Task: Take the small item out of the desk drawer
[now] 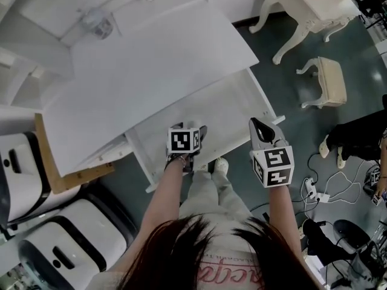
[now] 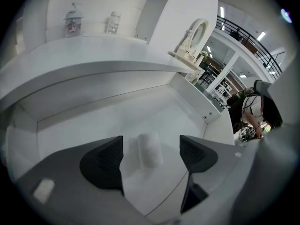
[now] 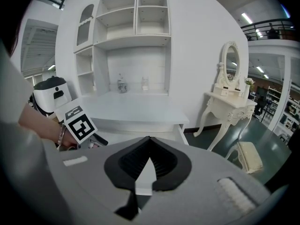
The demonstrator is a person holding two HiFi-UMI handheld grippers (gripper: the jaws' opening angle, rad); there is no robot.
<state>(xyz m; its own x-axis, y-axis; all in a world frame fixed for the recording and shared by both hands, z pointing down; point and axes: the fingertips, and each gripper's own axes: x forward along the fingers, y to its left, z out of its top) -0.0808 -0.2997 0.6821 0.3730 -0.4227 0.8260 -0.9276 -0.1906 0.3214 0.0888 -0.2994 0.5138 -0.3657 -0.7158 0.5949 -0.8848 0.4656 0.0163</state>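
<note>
A small white roll (image 2: 150, 150) lies on the floor of the open white desk drawer (image 1: 236, 101). In the left gripper view it sits midway between the jaws of my left gripper (image 2: 150, 156). These jaws are open, with a gap on each side of the roll. In the head view my left gripper (image 1: 188, 129) is down inside the drawer and its marker cube hides the roll. My right gripper (image 1: 259, 125) hovers over the drawer's front right corner. In the right gripper view my right gripper (image 3: 149, 142) is shut, tips together, with nothing in it.
The white desk top (image 1: 163, 59) overhangs the drawer's back. Two small jars (image 2: 74, 22) stand on its shelf. The drawer's right wall (image 2: 211, 116) is close by. A vanity table (image 1: 308, 5) and stool (image 1: 329, 80) stand at the right, with cables (image 1: 314, 189) on the floor. White machines (image 1: 36, 240) stand at the left.
</note>
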